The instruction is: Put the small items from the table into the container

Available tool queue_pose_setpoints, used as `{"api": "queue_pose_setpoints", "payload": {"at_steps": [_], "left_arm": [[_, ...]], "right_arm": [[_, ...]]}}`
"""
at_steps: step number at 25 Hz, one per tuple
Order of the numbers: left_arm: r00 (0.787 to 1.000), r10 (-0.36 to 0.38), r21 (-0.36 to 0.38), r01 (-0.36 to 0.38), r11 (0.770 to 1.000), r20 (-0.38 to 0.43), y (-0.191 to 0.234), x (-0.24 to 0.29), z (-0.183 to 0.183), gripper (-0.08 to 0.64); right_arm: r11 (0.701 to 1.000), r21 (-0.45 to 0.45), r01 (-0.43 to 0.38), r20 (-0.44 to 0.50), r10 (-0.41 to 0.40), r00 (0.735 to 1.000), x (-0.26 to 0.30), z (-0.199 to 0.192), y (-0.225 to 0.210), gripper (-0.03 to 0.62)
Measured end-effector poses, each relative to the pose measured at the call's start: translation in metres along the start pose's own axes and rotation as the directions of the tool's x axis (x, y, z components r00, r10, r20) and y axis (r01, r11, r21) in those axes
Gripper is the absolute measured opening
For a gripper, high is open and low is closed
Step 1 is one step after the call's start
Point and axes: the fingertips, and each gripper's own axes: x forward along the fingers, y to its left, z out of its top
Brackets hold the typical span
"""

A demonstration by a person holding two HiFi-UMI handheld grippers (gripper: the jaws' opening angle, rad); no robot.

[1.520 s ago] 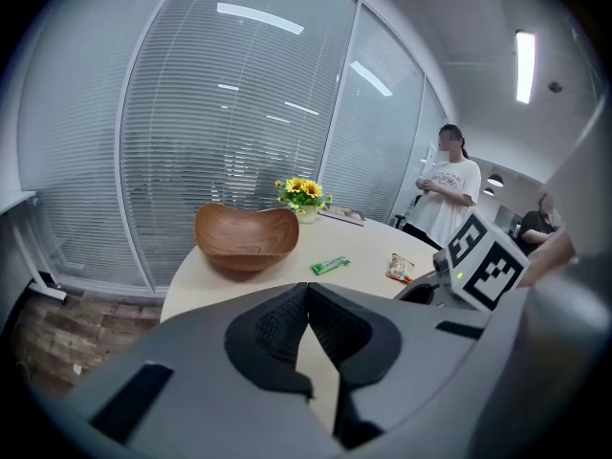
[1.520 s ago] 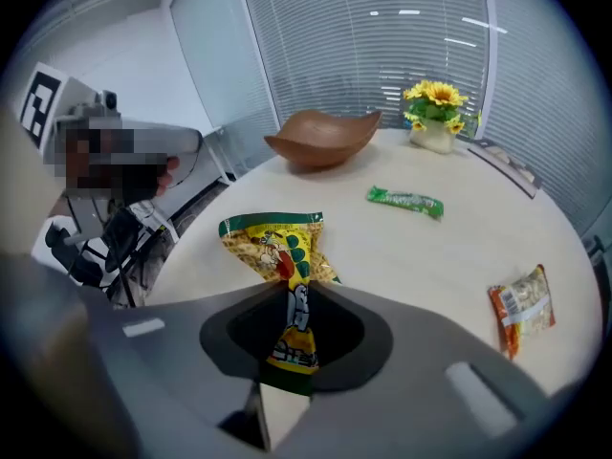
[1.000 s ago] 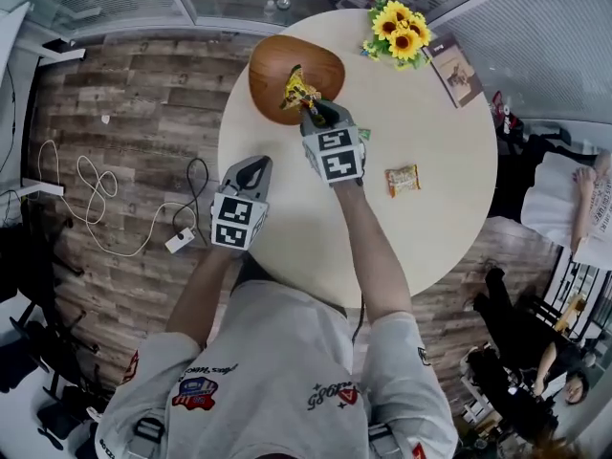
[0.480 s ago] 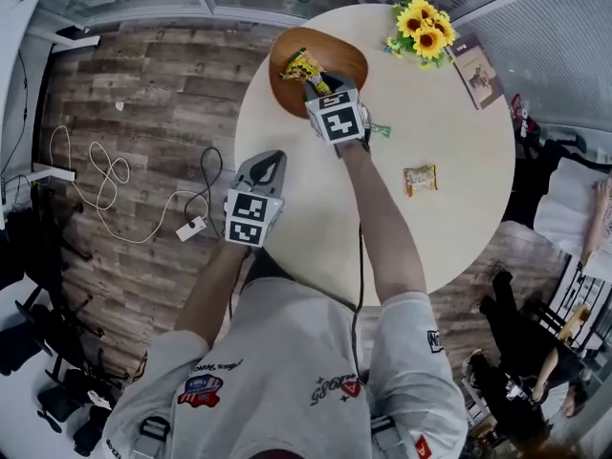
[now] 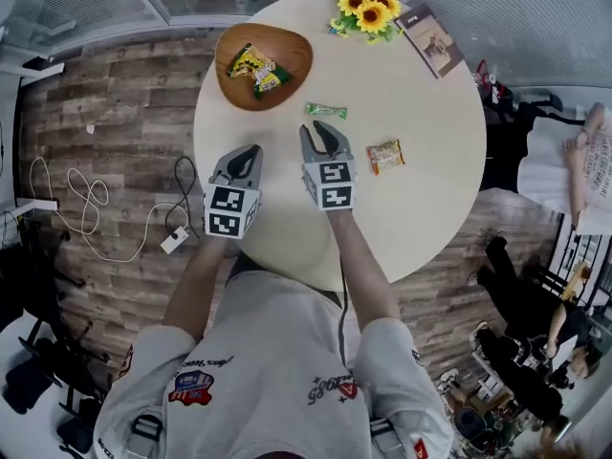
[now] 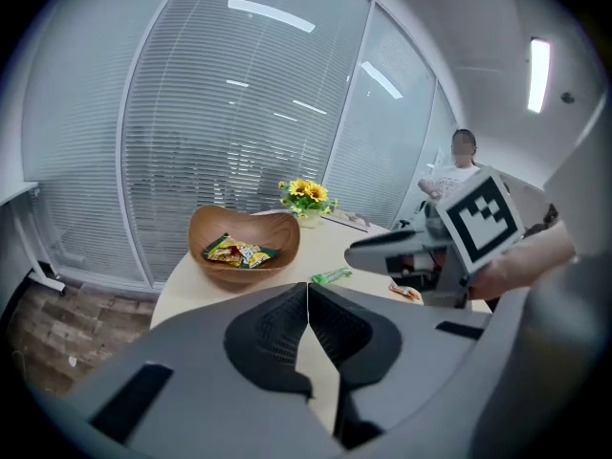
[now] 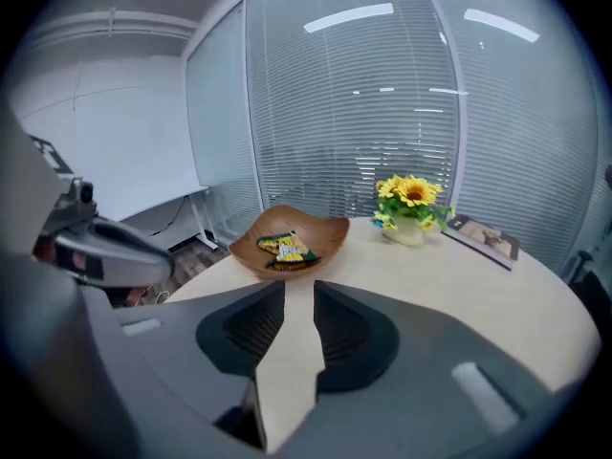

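Left fingers [image 6: 273, 338] pressed together, empty, right fingers [image 7: 349, 338] narrowly apart, closing on nothing, green packet [image 5: 326, 111] at their 12 o'clock on counter [image 5: 421, 84], orange packet [image 5: 385, 156] at 3 (wooden bowl [image 5: 287, 51] at 11, snack packets [image 5: 253, 65] inside).

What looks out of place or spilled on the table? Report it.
Nothing is spilled or damaged. A green packet and an orange packet lie loose on the table, outside the bowl. The bowl and the sunflowers stand upright.
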Motion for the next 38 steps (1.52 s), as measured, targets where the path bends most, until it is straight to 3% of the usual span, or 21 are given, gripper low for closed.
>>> {"api": "queue_pose_setpoints", "payload": {"at_steps": [8,12,18,24,28,32,38], "left_arm": [[0.993,-0.103,0.083,0.107,0.991,-0.055,-0.040,0.025,-0.006,0.008],[0.986,-0.124,0.119,0.137,0.983,-0.108,-0.058,0.032,-0.019,0.008],[0.984,-0.150,0.126,0.162,0.979,-0.100,-0.077,0.037,-0.014,0.008],[0.980,-0.165,0.159,0.181,0.971,-0.108,-0.092,0.040,-0.011,0.008],[0.978,-0.177,0.157,0.193,0.969,-0.111,-0.101,0.042,-0.008,0.008],[0.976,-0.181,0.165,0.199,0.966,-0.120,-0.103,0.043,-0.007,0.008],[0.974,-0.179,0.171,0.202,0.964,-0.138,-0.100,0.042,-0.011,0.008]], "right_arm": [[0.989,0.090,0.120,-0.026,-0.118,0.993,-0.068,-0.072,-0.015,0.018],[0.983,0.109,0.147,-0.032,-0.144,0.989,-0.091,-0.087,-0.023,0.018],[0.973,0.143,0.183,-0.015,-0.183,0.983,-0.108,-0.094,-0.039,0.017],[0.923,0.213,0.321,-0.056,-0.316,0.947,-0.120,-0.114,-0.097,0.017],[0.870,0.261,0.418,-0.157,-0.389,0.908,-0.125,-0.134,-0.145,0.110],[0.835,0.272,0.479,-0.178,-0.445,0.877,-0.121,-0.142,-0.181,0.238],[0.814,0.292,0.503,-0.230,-0.450,0.863,-0.099,-0.157,-0.209,0.284]]}}
